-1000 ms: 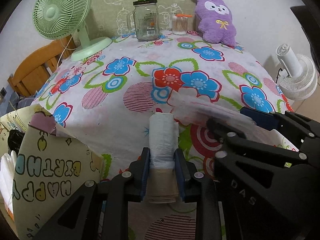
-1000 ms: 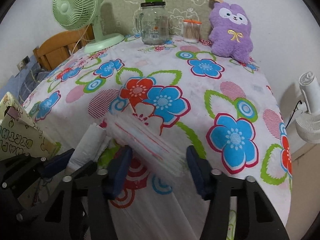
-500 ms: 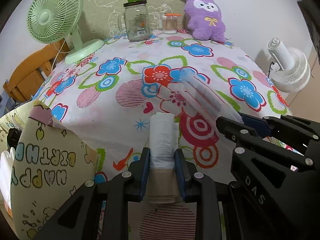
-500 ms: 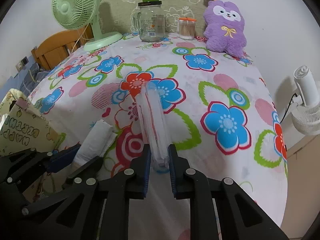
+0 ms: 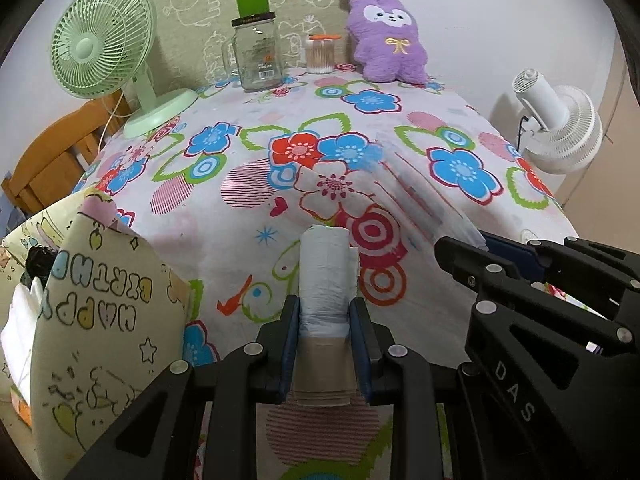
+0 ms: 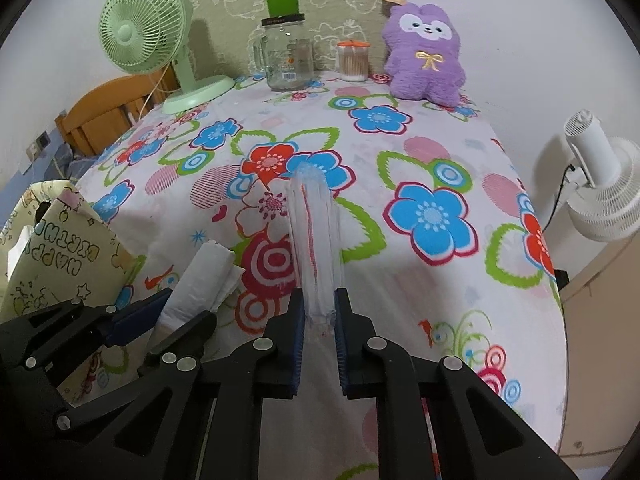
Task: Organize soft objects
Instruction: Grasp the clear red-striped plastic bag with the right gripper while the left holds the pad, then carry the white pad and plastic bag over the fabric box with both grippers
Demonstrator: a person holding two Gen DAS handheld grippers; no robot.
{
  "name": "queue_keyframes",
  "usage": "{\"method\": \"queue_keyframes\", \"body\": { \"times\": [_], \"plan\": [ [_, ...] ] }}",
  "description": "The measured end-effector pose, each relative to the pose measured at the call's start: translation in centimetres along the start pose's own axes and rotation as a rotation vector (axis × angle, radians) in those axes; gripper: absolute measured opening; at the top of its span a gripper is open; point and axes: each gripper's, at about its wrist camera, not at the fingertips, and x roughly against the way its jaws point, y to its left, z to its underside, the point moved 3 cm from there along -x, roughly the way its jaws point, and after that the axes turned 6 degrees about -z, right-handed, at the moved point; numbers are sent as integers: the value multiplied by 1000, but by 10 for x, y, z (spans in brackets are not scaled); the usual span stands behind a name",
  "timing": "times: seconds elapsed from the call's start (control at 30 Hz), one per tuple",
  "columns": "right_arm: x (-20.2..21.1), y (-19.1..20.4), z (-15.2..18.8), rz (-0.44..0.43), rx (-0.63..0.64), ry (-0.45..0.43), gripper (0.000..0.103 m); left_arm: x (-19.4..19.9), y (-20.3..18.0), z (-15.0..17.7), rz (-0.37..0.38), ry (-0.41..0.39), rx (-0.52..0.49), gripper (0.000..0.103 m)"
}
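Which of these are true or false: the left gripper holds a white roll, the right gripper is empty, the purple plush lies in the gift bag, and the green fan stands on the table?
1. The left gripper holds a white roll. True.
2. The right gripper is empty. False: it is shut on a clear plastic packet.
3. The purple plush lies in the gift bag. False: it sits at the table's far edge, by the wall.
4. The green fan stands on the table. True.

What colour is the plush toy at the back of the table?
The fluffy plush toy is purple, with a white face and a yellow bow; clearest in the right wrist view.
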Motion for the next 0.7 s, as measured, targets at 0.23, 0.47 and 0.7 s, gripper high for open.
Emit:
{"method": "queue_keyframes", "body": {
  "times": [0.23, 0.47, 0.7],
  "plan": [
    [15, 1, 11, 18, -21, -19, 16, 13, -4, 8, 10, -19, -23, 24],
    [33, 2, 18, 34, -39, -46, 16, 30, -8, 14, 22, -45, -38, 24],
    [55, 6, 25, 48, -48, -81, 16, 49, -10, 18, 33, -77, -49, 24]
  ]
}}
